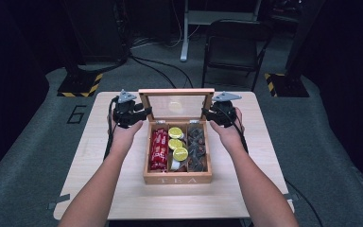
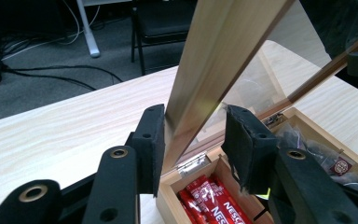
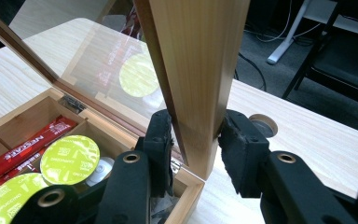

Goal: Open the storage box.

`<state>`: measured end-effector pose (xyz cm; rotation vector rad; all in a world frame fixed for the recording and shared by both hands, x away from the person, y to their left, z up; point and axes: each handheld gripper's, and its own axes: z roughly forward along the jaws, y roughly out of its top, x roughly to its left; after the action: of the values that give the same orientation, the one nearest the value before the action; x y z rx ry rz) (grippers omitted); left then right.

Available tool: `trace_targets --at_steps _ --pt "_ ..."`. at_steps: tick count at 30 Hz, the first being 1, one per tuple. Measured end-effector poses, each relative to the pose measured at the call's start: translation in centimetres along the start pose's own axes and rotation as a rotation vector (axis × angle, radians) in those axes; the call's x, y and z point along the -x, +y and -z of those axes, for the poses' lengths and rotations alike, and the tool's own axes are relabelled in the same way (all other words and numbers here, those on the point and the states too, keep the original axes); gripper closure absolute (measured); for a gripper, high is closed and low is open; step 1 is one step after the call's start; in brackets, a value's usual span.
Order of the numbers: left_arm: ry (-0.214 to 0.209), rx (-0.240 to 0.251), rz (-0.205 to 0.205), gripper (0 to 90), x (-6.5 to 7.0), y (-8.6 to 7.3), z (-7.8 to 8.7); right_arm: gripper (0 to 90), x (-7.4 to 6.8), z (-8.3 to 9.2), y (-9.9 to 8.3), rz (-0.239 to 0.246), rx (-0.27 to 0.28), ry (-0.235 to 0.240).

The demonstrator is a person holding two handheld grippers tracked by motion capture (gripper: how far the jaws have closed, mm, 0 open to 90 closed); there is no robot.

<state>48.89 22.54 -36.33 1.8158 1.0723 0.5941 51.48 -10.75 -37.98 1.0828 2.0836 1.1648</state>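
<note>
A wooden tea box (image 1: 177, 179) stands mid-table with its glass lid (image 1: 176, 91) upright. It holds red sachets (image 1: 159, 149), green capsules (image 1: 177, 142) and dark tea bags (image 1: 197, 146). My left gripper (image 1: 144, 112) straddles the lid's left edge. In the left gripper view the lid frame (image 2: 205, 70) touches one pad of the left gripper (image 2: 193, 135), with a small gap at the other, so it is open. My right gripper (image 1: 207, 113) is at the lid's right edge. In the right gripper view the right gripper (image 3: 196, 135) has both pads pressed on the lid frame (image 3: 196, 60).
The light wood table (image 1: 123, 189) has bare room on both sides of the box. A round cable hole (image 3: 261, 123) sits in the tabletop near the right gripper. A black chair (image 1: 234, 47) and a desk leg (image 1: 185, 33) stand on the floor beyond the far edge.
</note>
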Motion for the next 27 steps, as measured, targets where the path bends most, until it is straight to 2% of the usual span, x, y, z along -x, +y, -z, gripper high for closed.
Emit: trace_targets --at_steps 3,10,18,23,25,27 --pt "0.005 -0.001 -0.005 56.3 0.1 -0.1 0.1 63.7 0.1 -0.1 0.0 -0.007 -0.001 0.003" --pt "-0.013 -0.007 0.007 55.1 -0.2 -0.2 -0.1 63.8 0.3 -0.3 0.3 -0.011 -0.005 0.003" --pt "-0.018 -0.008 -0.01 55.2 0.0 -0.1 0.1 64.3 0.5 -0.8 0.8 -0.034 -0.021 -0.002" --pt "-0.03 -0.009 -0.019 55.2 0.1 -0.2 0.3 64.4 0.8 -1.0 0.9 -0.031 -0.013 -0.002" --pt "-0.034 -0.012 -0.026 55.2 0.2 -0.2 0.4 64.5 0.8 -1.3 0.9 -0.052 -0.004 -0.01" --pt "-0.035 -0.006 -0.027 55.1 0.3 -0.2 0.5 64.5 0.9 -1.4 1.0 -0.052 -0.003 -0.015"
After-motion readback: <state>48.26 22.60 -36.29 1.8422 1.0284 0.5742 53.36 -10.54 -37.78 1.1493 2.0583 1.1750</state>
